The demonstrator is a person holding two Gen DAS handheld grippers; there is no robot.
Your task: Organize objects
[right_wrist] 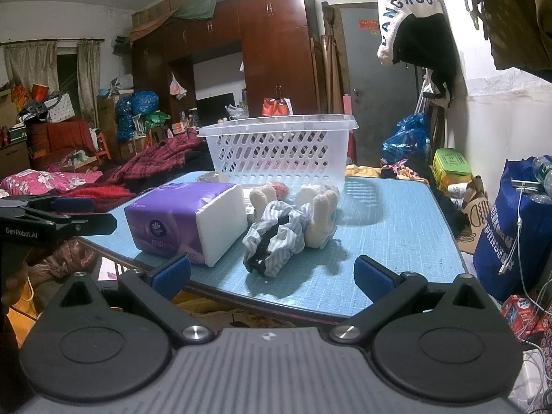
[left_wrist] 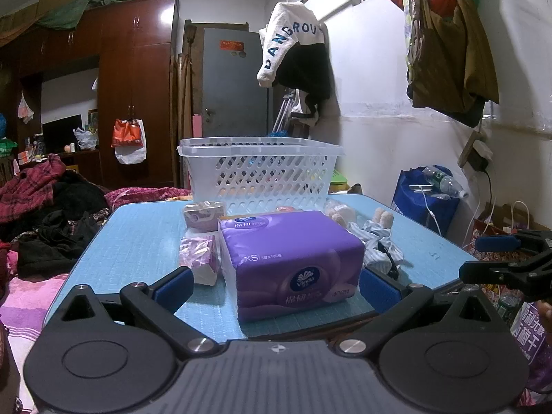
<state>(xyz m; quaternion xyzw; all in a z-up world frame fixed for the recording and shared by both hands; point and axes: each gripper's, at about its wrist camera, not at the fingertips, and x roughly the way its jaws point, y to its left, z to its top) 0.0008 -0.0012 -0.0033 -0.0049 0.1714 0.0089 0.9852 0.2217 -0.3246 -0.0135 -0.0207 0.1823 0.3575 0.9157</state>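
A purple tissue pack (left_wrist: 293, 258) lies on the blue table (left_wrist: 138, 241), near its front edge. My left gripper (left_wrist: 276, 288) is open, its blue pads on either side of the pack's near end, not touching. A white slotted basket (left_wrist: 258, 172) stands at the table's far edge. Small pink tissue packets (left_wrist: 200, 258) lie left of the pack. A stuffed toy in striped cloth (right_wrist: 283, 234) lies right of the pack (right_wrist: 183, 220). My right gripper (right_wrist: 272, 274) is open and empty, just in front of the toy. The basket (right_wrist: 279, 151) stands behind.
The right gripper (left_wrist: 503, 258) shows at the right edge of the left wrist view. A blue bag (right_wrist: 510, 220) with cables and bottles stands right of the table (right_wrist: 396, 234). A bed with heaped clothes (left_wrist: 45, 214) lies to the left. Clothes hang on the wall (left_wrist: 296, 45).
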